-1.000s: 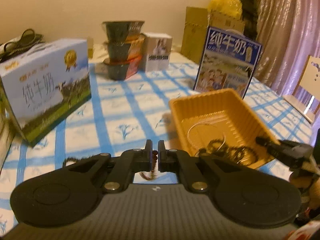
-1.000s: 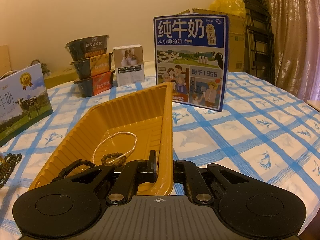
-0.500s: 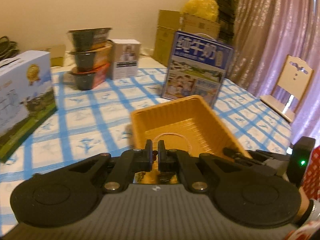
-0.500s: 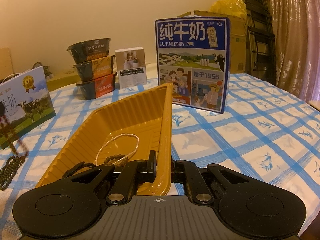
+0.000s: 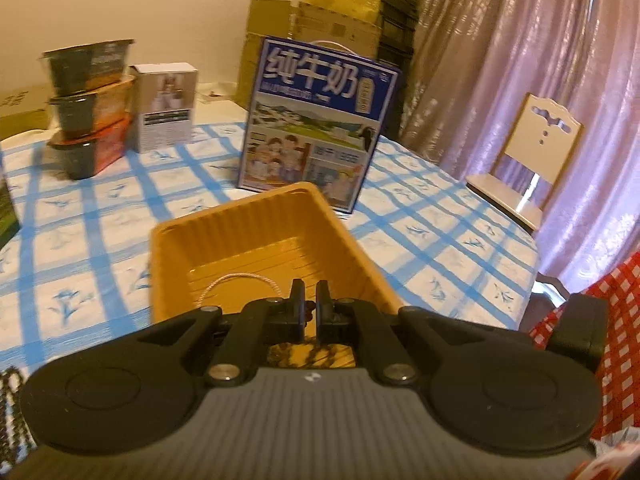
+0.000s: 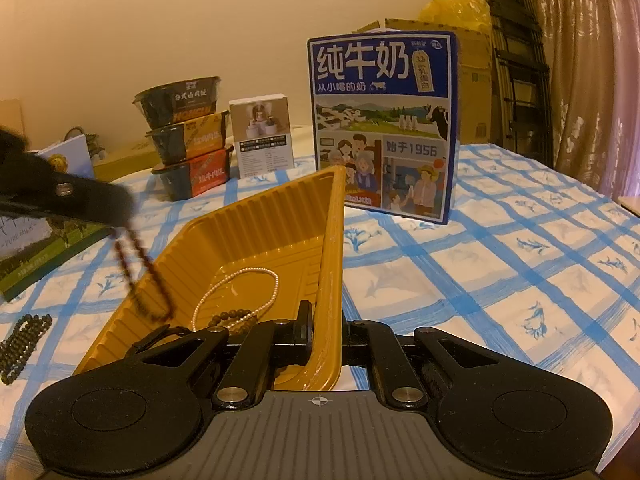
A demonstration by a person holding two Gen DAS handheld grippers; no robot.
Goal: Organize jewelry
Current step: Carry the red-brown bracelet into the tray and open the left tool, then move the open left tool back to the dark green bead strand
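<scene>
An orange plastic tray [image 5: 256, 236] [image 6: 264, 236] sits on the checked tablecloth. My left gripper [image 5: 310, 304] is shut on a dark brown bead strand [image 6: 140, 272], which dangles over the tray's left rim in the right wrist view. My right gripper [image 6: 326, 328] is shut on the tray's right wall. Inside the tray lie a white pearl necklace [image 6: 240, 284] [image 5: 240, 280] and a brown bead bracelet [image 6: 232, 316]. Another dark bead strand [image 6: 24, 340] [image 5: 10, 404] lies on the cloth left of the tray.
A blue milk carton [image 5: 316, 120] [image 6: 384, 120] stands behind the tray. Stacked food bowls [image 6: 188, 148] and a small white box [image 6: 264, 136] stand at the back. A second milk box [image 6: 36, 236] is at the left. A chair [image 5: 532, 160] stands past the table's right edge.
My left gripper has carried the bead strand rightward from the cloth to above the tray. The right gripper and the tray have stayed put.
</scene>
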